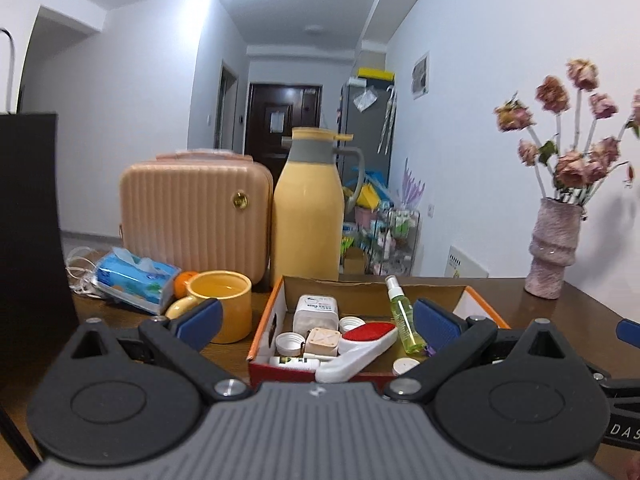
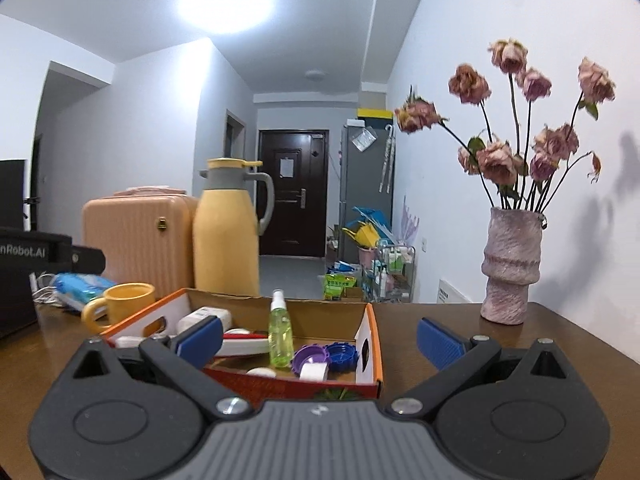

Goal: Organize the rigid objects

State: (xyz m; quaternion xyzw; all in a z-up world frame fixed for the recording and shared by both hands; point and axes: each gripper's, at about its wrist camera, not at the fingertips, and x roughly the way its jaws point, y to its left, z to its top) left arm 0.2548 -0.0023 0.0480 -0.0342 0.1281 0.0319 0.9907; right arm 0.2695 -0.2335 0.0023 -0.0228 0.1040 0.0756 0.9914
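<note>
Cardboard box (image 1: 272,312) on the bench (image 2: 432,316) holds a green spray bottle (image 1: 404,320), caps and a red-and-white brush (image 1: 360,344). Left gripper (image 1: 316,320) and right gripper (image 2: 316,338) hover before it, both spread wide and empty.

Orange-edged box (image 1: 276,304), yellow mug (image 1: 224,300), perhaps ribbed peach case (image 1: 192,216)

A bright round ceiling lamp (image 2: 226,2) glares white overhead; walls bend at the edges; dried pink flowers (image 1: 576,136) look blurry.

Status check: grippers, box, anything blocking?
Left gripper and right gripper: jaws open, empty, short of the box. Spray bottle upright inside among caps. Mug close on box's left; nothing else blocking.
</note>
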